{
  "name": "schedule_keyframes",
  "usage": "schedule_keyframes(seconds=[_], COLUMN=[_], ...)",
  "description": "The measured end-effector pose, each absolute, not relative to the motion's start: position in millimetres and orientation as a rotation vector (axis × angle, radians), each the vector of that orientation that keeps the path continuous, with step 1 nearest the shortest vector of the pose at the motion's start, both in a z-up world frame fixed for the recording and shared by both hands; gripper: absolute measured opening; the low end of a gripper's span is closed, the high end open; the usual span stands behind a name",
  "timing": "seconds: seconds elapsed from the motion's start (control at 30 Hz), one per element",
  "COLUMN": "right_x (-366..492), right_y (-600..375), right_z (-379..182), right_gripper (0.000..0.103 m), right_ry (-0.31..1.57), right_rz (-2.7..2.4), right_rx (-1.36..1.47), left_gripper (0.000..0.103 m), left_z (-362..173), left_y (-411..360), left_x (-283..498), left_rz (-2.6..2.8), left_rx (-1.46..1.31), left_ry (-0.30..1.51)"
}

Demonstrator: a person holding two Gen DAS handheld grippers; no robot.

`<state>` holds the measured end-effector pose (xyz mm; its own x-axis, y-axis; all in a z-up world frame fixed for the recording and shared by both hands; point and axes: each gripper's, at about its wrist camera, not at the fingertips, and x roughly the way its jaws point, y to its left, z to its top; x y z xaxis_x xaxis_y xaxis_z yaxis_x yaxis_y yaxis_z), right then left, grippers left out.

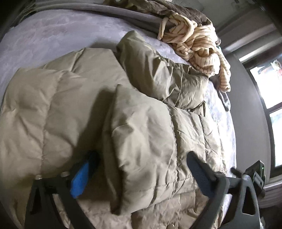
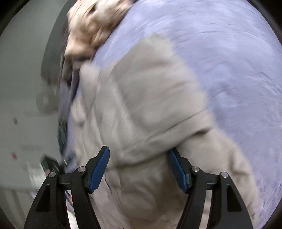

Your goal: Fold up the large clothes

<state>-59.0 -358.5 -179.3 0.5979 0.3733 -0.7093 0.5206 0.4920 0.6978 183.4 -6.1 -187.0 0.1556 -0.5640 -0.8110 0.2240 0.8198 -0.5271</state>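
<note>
A large beige puffer jacket (image 1: 74, 105) lies spread on the bed, with one padded part folded over its middle. My left gripper (image 1: 141, 169) is open, its blue-padded fingers (image 1: 81, 178) standing wide apart on either side of the folded part, close above the jacket. The jacket also fills the blurred right wrist view (image 2: 144, 105). My right gripper (image 2: 139, 167) is open just above the jacket, its fingers on either side of a raised fold. Neither gripper holds fabric.
The bed has a lilac sheet (image 1: 44, 37). A cream striped garment (image 1: 195, 47) is heaped at the bed's far right corner over a brown blanket (image 1: 176, 12). A window (image 1: 269, 98) is on the right. The bed's edge and floor (image 2: 21, 88) lie left in the right wrist view.
</note>
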Motion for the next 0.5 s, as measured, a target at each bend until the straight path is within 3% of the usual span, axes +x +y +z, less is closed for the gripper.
schedule_keyframes(seconds=[0.03,0.1,0.17,0.2,0.37,0.5], right_x=[-60.4,-63.8,-61.4,-56.9,-31.1,-14.4], right_y=[-367.5,-389.0,-394.6,-397.8,-377.9,-361.9], right_z=[-181.5,-187.2,-193.3,-193.4,-162.6,-177.9], right_gripper=[0.072,0.071,0.038,0.004,0.004,0.004], right_ry=[0.958,0.896,0.87,0.882,0.897,0.978], right_rz=[-0.123,-0.162,-0.187,-0.209,-0.123,-0.11], right_rx=[1.132,1.225,1.285,1.28,1.054,0.97], left_gripper=[0.054,0.016,0.013,0.013,0.013,0.013], left_z=[-188.9,-194.0,-188.7,-182.4,-172.9,-193.9], left_y=[-8.6,-11.8,-4.4,0.8,32.3,43.3], left_x=[184.1,186.1,183.1,180.5,173.3,169.3], left_rz=[-0.577,-0.58,-0.566,-0.557,-0.483,-0.44], left_rx=[-0.298,-0.294,-0.323,-0.318,-0.255,-0.223], left_ry=[1.314,1.349,1.321,1.292,1.23,1.26])
